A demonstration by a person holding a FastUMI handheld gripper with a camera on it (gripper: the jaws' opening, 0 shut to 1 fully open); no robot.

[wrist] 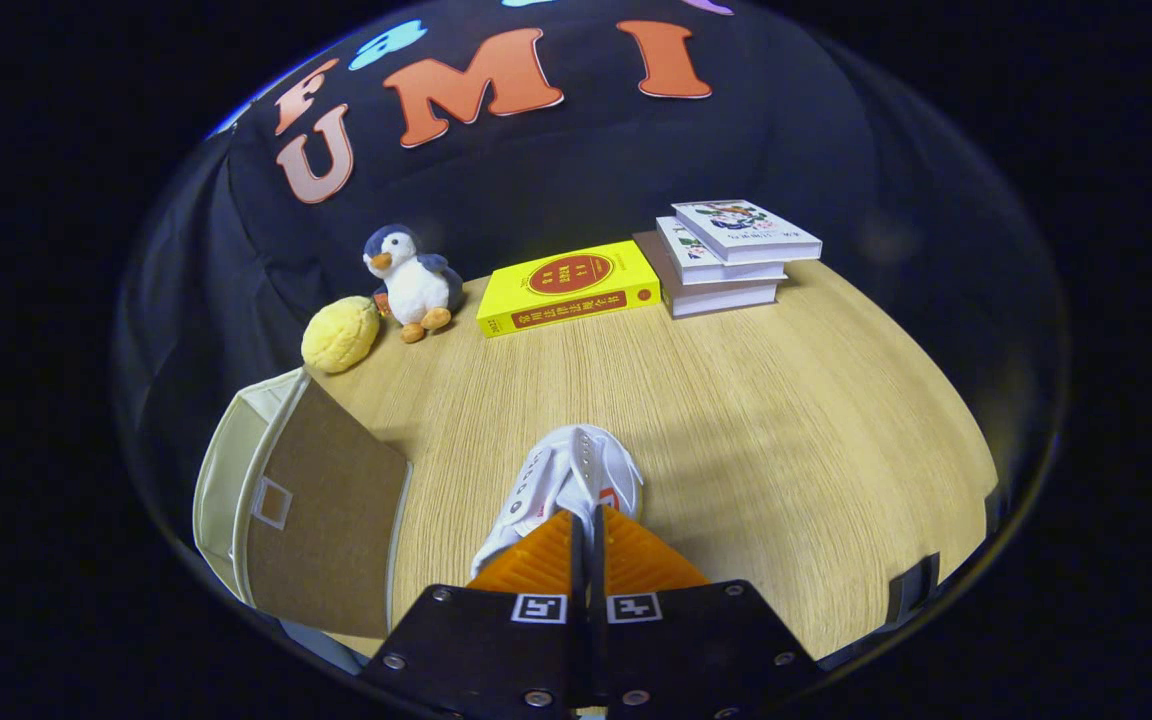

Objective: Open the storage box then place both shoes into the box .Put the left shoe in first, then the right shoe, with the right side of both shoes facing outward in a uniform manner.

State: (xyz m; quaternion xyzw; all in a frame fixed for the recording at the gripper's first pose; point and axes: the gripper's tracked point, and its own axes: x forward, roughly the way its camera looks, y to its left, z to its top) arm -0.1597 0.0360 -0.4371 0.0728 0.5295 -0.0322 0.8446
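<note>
1. On the bench (736, 400), my hand-held gripper (588, 520) has its fingers nearly closed, pinching a white shoe (566, 480) that pokes out just ahead.
2. Beside the fingers stands the storage box (316, 510); books (726, 255) lie well beyond.

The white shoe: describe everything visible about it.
The shoe is a white sneaker with rows of eyelets and a small red-orange mark on its side. It looks like smooth leather or synthetic. Its toe points away from the claw, toward the books, and its rear is hidden behind the closed fingers, which seem to pinch it. Whether it rests on the wooden table or hangs lifted cannot be told. The box stands beside it.
</note>
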